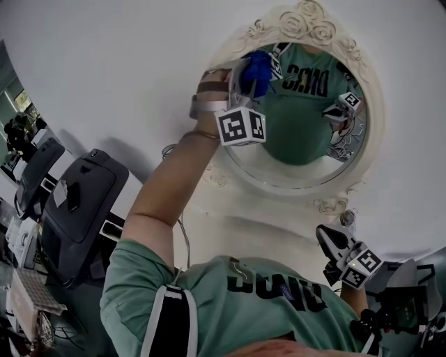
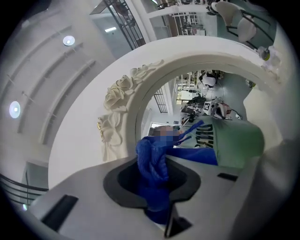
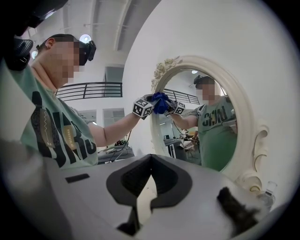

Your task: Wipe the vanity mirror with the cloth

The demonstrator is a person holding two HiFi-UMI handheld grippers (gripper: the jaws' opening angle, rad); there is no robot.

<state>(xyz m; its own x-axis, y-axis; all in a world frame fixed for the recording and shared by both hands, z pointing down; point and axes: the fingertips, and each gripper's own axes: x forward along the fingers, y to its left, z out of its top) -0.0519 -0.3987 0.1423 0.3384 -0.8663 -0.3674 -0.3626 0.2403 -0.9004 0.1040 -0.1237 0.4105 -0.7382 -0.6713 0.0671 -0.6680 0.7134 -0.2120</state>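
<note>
Left gripper: my left gripper [image 1: 244, 85] is raised to the mirror, and its fingers are clamped on the cloth [image 1: 259, 68].
Cloth: it is blue and bunched. It lies against the glass at the upper left edge of the mirror [image 1: 373, 111], just beside the frame and below the carved roses [image 1: 306, 21].
Right gripper: my right gripper [image 1: 333, 240] hangs low, under the lower right edge of the mirror and well apart from it. Its fingers are pressed together and nothing is between them.
Around: the mirror is oval with a white ornate frame, on a white wall. Black cases [image 1: 83, 202] stand far to the left, and a thin cable [image 1: 184, 240] runs down the wall beside my left arm.
In the way: my left forearm and the marker cube [image 1: 241, 126] cover a part of the left edge of the frame.
Left gripper view only: the cloth [image 2: 152, 164] fills the dark gap of the jaws and bulges out in front, and the rose carving [image 2: 116, 101] is close on the left.
Right gripper view only: it shows from the side the person in a green shirt [image 3: 56, 131], the raised arm with the cloth [image 3: 160, 102] at the glass, and the reflection of the same.
Head view only: it shows both grippers at once.
</note>
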